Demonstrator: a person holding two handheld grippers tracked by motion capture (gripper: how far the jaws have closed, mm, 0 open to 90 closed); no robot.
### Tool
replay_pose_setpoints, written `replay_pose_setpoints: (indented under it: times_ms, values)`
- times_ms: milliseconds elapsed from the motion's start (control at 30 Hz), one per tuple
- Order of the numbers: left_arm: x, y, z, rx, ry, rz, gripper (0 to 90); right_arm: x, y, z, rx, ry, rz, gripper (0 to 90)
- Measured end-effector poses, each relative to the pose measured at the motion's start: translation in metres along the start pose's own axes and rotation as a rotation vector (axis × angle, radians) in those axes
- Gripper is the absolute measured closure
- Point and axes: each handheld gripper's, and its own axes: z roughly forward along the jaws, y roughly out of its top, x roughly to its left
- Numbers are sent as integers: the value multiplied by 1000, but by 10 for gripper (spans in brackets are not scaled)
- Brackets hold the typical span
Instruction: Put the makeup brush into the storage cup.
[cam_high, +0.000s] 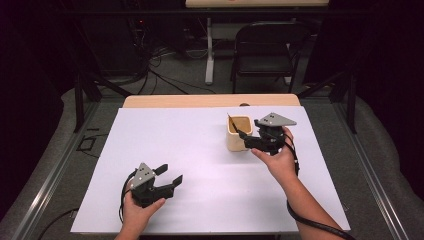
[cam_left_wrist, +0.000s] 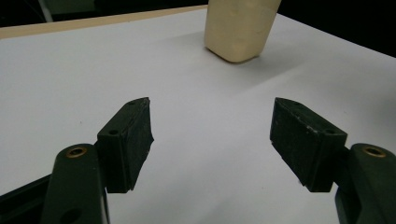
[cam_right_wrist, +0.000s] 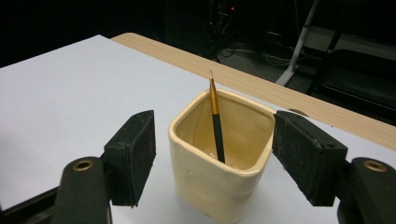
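Cream-yellow square ceramic cup (cam_high: 237, 133) stands right of centre on a white sheet-covered table (cam_high: 175, 150), seen from the high view, a thin black-and-gold brush (cam_high: 233, 125) leaning inside it. The right gripper (cam_high: 248, 138) is at the cup's right side, jaws spread; the left gripper (cam_high: 169, 181) hovers well apart near the front edge, jaws also spread, nothing between them. A black folding chair (cam_high: 267, 47) and loose cables (cam_high: 155, 65) sit on grey carpet behind; the room beyond is dark.

Left gripper view: the cup (cam_left_wrist: 239, 29), its top cut off by the frame, stands far ahead over bare white sheet (cam_left_wrist: 93, 70).

Right gripper view: the cup (cam_right_wrist: 219, 158) sits between the parted jaws, untouched on either side, its base cut off. The brush (cam_right_wrist: 216, 122) leans on the near wall, its tip above the rim. A wooden table edge (cam_right_wrist: 261, 88) runs behind.
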Motion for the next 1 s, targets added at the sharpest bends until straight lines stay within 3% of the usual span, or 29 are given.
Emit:
replay_pose_setpoints:
  times_ms: [367, 1000]
  values:
    - [1, 0, 0, -2, 2, -3, 295, 9, -5, -10, -25, 25, -11, 302]
    - [1, 0, 0, 0, 3, -3, 295, 28, -32, -32, -44, 72, -20, 304]
